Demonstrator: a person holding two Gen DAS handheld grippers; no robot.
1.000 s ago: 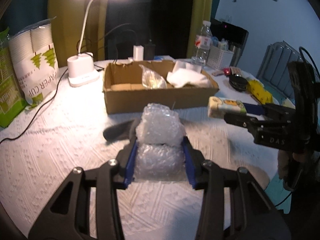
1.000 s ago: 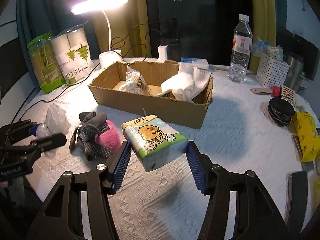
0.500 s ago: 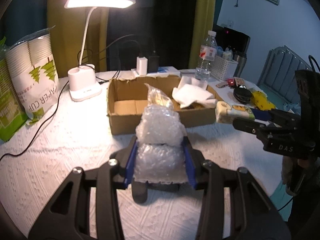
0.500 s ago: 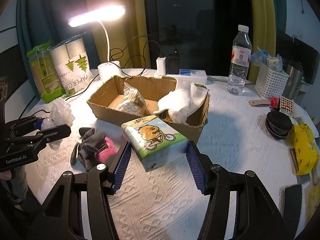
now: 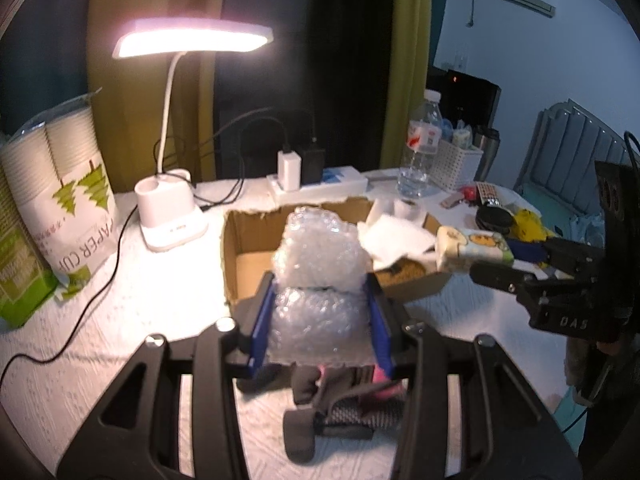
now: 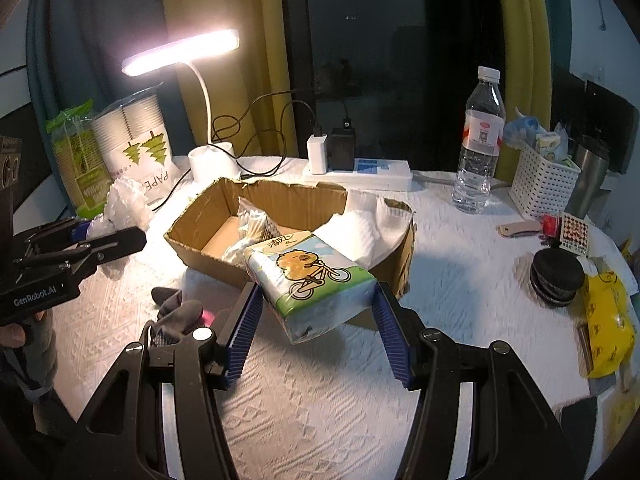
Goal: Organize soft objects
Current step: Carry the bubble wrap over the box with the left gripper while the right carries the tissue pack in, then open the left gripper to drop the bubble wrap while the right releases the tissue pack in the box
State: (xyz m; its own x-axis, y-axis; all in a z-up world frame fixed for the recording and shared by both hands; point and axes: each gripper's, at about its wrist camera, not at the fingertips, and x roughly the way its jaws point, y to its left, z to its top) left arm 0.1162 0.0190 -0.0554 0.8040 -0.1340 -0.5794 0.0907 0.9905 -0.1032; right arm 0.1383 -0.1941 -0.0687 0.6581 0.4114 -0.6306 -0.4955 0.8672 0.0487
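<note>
Table [image 6: 460, 264]: round, draped in a white embossed cloth with a raised leaf pattern. Cardboard box [image 6: 280, 280]: shallow, open, brown, with torn ragged edges; it now fills more of both views than half a second ago, so both loads have been carried close to it and the drop-off looks imminent. Inside lie a crinkled clear plastic bag [image 6: 252, 224] and folded white padding [image 6: 360, 232], soft and matte. Bubble wrap bundle [image 5: 320, 280]: translucent, pimpled, squeezed into two lobes, held clamped between the blue ribbed pads of the left gripper [image 5: 320, 316]; it hangs level with the near left wall of the box, lifted clear of the table. Tissue pack [image 6: 308, 280]: soft rectangular pillow in glossy film printed with a cartoon animal on a bicycle, gripped by the right gripper [image 6: 316, 320], tilted, over the near rim of the box and not yet inside. Gloves [image 5: 344, 408]: dark grey knit with pink fleece lining, limp, left on the table just short of the box, now beneath the left gripper; likely the remaining item to collect. Desk lamp [image 6: 192, 52]: white, lit, beyond the box.
</note>
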